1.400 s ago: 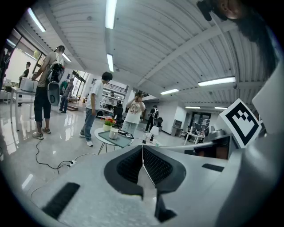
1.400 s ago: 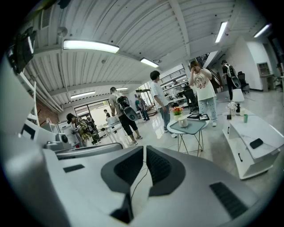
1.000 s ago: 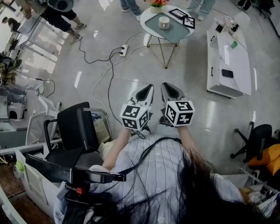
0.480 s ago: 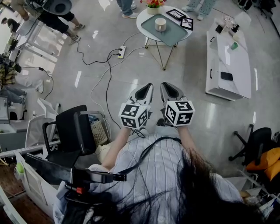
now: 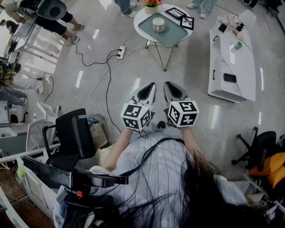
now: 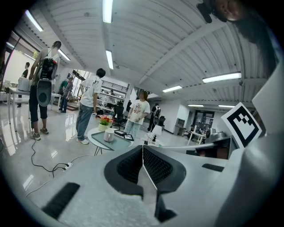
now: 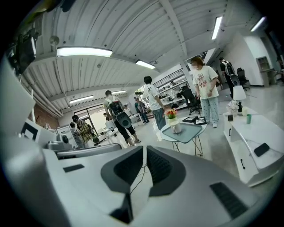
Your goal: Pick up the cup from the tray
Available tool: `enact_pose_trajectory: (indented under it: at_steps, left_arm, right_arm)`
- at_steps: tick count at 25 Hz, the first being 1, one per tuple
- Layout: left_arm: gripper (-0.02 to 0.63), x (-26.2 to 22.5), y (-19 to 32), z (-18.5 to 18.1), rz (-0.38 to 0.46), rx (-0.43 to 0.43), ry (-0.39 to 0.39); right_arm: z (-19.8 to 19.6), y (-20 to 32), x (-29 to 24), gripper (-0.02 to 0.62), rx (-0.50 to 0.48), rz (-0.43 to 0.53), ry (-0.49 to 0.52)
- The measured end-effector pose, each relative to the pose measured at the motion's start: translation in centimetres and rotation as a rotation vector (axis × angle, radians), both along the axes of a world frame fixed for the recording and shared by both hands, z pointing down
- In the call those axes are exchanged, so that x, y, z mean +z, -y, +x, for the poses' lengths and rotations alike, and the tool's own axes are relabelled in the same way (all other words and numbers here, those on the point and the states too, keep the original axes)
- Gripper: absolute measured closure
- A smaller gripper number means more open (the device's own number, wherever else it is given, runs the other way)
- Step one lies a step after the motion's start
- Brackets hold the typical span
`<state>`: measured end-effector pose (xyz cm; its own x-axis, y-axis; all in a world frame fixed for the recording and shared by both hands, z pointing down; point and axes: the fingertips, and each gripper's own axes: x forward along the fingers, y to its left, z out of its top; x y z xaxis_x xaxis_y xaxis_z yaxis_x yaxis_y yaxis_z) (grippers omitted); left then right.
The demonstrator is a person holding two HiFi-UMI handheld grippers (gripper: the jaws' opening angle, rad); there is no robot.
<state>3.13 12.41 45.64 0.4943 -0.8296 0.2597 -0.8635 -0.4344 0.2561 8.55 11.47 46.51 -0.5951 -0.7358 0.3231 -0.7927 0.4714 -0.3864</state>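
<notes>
A cream cup (image 5: 158, 24) stands on a grey-green tray (image 5: 171, 34) on a small round white table (image 5: 141, 14) far ahead across the floor. The left gripper view shows that cup (image 6: 109, 135) small and distant, and the right gripper view shows the cup (image 7: 176, 128) on the tray (image 7: 188, 132). My left gripper (image 5: 149, 88) and right gripper (image 5: 171, 87) are held side by side close to my body, far short of the table. Both are shut with nothing between their jaws (image 6: 142, 148) (image 7: 145, 150).
A power strip (image 5: 120, 52) and cables trail over the floor between me and the table. A long white bench (image 5: 231, 62) stands right. A black chair (image 5: 73, 133) is at my left. Several people stand beyond the table. A flower pot (image 5: 152, 5) and framed pictures (image 5: 180, 18) share the tabletop.
The table with the tray and cup has slid up and left in the head view as I move forward. Both grippers stay shut and keep their places before me.
</notes>
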Motion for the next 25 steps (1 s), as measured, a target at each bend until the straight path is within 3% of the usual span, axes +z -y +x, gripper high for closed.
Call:
enact_pose_trajectory:
  at_steps: [10, 25]
  left_arm:
    - [0.591, 0.7, 3.8, -0.5, -0.018, -0.012, 0.006]
    - [0.591, 0.6, 16.6, -4.4, -0.045, 0.071, -0.008]
  right_arm:
    - [-0.5, 3.5, 1.1, 0.552, -0.010, -0.032, 0.006]
    - [-4.2, 15.7, 1.1, 0.552, 0.085, -0.051, 0.004]
